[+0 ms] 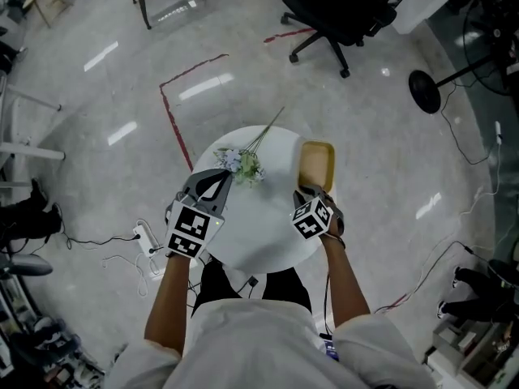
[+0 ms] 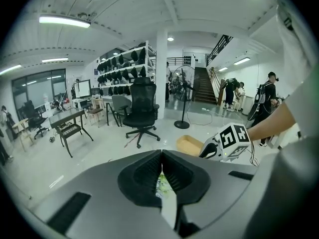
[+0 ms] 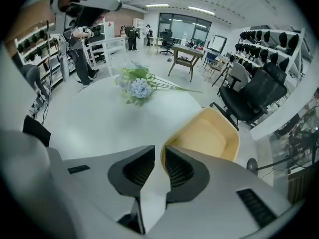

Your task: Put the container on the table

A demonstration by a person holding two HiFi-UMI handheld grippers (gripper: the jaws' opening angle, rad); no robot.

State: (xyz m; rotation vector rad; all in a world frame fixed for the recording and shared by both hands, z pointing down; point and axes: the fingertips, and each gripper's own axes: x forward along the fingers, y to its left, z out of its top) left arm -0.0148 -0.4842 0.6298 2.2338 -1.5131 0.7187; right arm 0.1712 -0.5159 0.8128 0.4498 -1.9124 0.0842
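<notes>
The yellow container (image 1: 316,164) sits on the right edge of the round white table (image 1: 259,245), open side up, its long axis pointing away from me. My right gripper (image 1: 309,193) is at its near end. In the right gripper view the jaws stand slightly apart astride the near rim. The rim lies against one pad (image 3: 174,166), and a sliver of table shows between it and the other pad.

A small bunch of pale blue flowers (image 1: 243,166) lies near the table's middle, well left of the container, with its stems running toward the far edge. My left gripper (image 1: 217,183) is just beside the blooms with its jaw tips pressed together. A scrap of greenery shows through the slot below the tips.

Beyond the table are a glossy floor with red tape lines (image 1: 174,112) and a black office chair (image 1: 345,10).
</notes>
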